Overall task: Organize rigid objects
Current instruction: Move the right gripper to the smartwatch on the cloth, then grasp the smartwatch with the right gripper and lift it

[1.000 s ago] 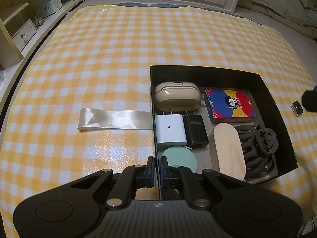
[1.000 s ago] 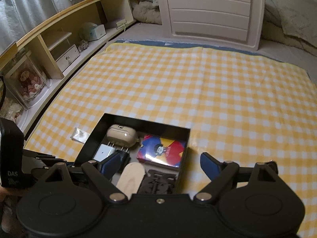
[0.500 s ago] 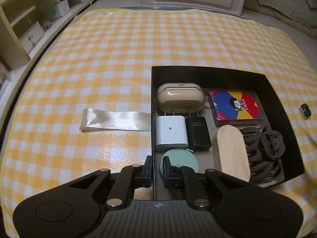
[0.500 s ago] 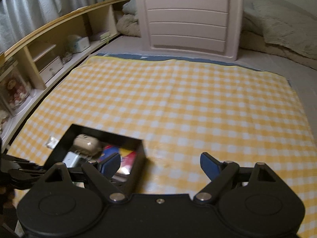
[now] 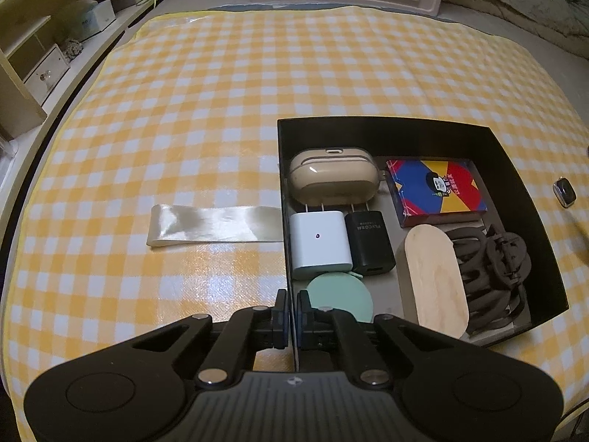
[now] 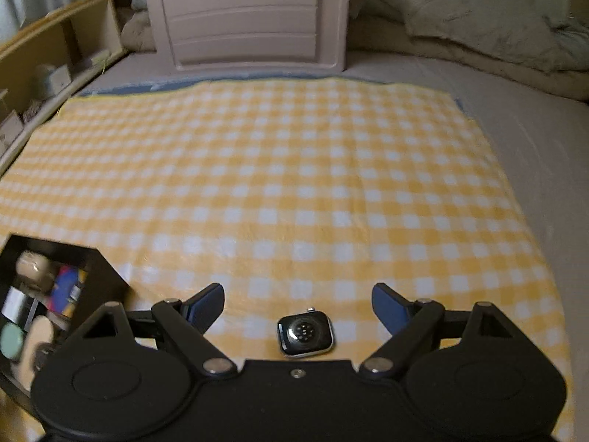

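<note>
A black box (image 5: 386,125) sits on the yellow checked cloth. It holds a beige earbud case (image 5: 333,175), a white charger (image 5: 318,243), a black charger (image 5: 368,241), a mint round item (image 5: 340,300), a wooden oval (image 5: 436,280), a dark hair claw (image 5: 489,269) and a colourful card box (image 5: 436,191). My left gripper (image 5: 291,318) is shut on the box's near left wall. My right gripper (image 6: 297,304) is open, empty, with a strapless watch body (image 6: 304,333) lying face down between its fingers. The watch body also shows in the left wrist view (image 5: 564,191), right of the box (image 6: 106,276).
A cream satin ribbon (image 5: 215,225) lies flat on the cloth just left of the box. Wooden shelves (image 5: 33,55) run along the left side. A white headboard (image 6: 250,14) and bedding (image 6: 478,29) stand beyond the cloth's far edge.
My right gripper has swung right, away from the box, and now sits over the watch body. My left gripper stays shut on the box wall, with its view shifted slightly.
</note>
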